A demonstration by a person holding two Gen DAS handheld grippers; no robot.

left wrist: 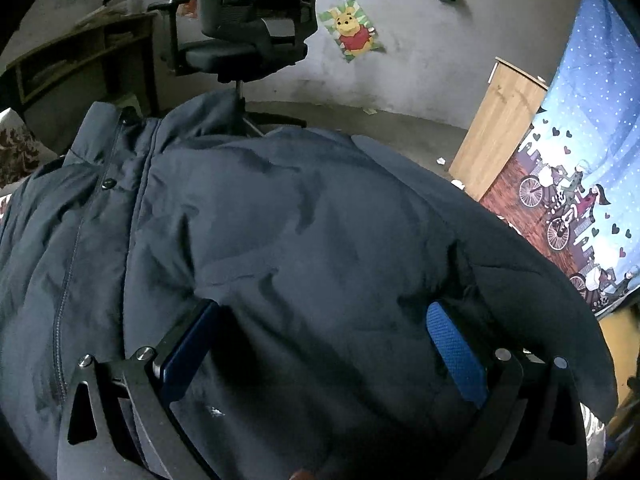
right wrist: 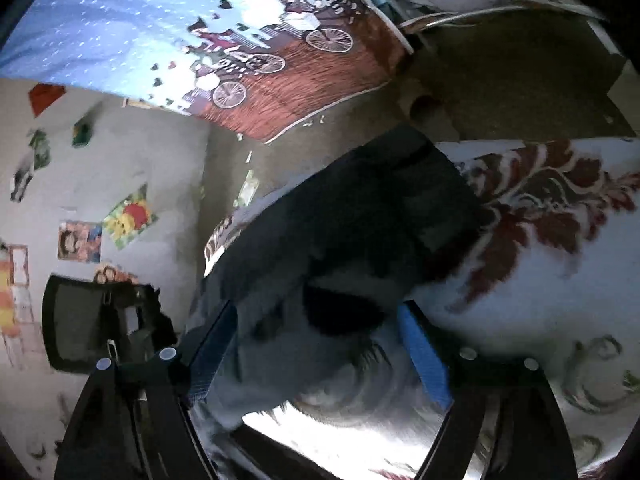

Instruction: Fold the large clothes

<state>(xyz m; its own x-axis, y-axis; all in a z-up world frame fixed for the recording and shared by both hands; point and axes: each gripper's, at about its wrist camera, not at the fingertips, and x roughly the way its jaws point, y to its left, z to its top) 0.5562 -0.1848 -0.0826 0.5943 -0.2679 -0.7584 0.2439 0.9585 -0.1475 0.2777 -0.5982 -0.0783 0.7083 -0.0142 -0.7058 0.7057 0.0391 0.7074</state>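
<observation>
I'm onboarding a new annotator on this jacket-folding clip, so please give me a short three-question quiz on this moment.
1. True or false: the left gripper is clamped shut on the jacket.
2. What character is on the wall poster?
A) Mickey Mouse B) Winnie the Pooh C) Snoopy
3. Fill in: the jacket sleeve lies on a white bedspread with a dark ____ floral pattern.

Key: 1 false, its fingers are spread wide over the fabric; 2 B; 3 red.
</observation>
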